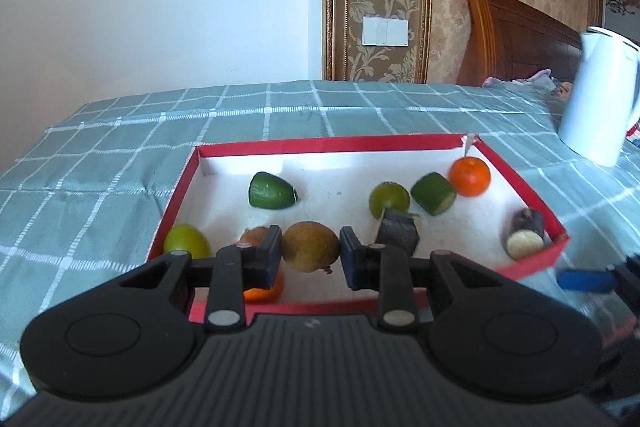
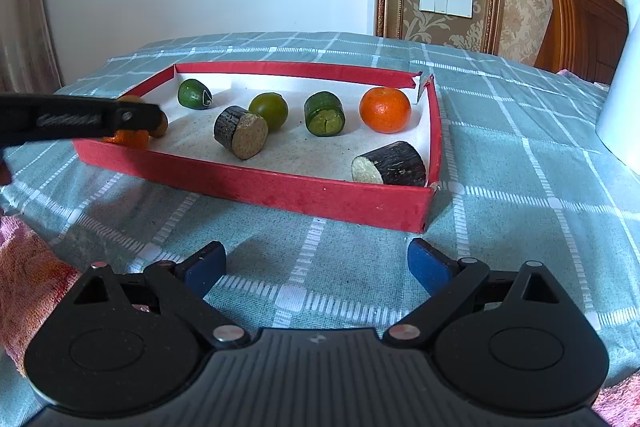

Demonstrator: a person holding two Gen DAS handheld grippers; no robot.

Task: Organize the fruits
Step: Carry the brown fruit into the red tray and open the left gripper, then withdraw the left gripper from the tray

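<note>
A red box (image 1: 328, 143) with a white floor lies on the checked cloth and holds several fruits. My left gripper (image 1: 310, 255) is shut on a brown kiwi (image 1: 310, 246) at the box's near side, above an orange (image 1: 262, 293). A green lime (image 1: 186, 242) lies at its left. Farther in are a cucumber piece (image 1: 272, 191), a lime (image 1: 389, 198), a second cucumber piece (image 1: 433, 193), an orange (image 1: 469, 175) and two dark cut pieces (image 1: 398, 235) (image 1: 524, 233). My right gripper (image 2: 316, 261) is open and empty over the cloth, in front of the box (image 2: 256, 187). The left gripper (image 2: 80, 119) shows in the right wrist view.
A white kettle (image 1: 596, 95) stands on the cloth right of the box, also at the right wrist view's edge (image 2: 624, 83). A pink towel (image 2: 28, 279) lies at the near left. A wooden headboard (image 1: 516, 39) and wall stand behind the table.
</note>
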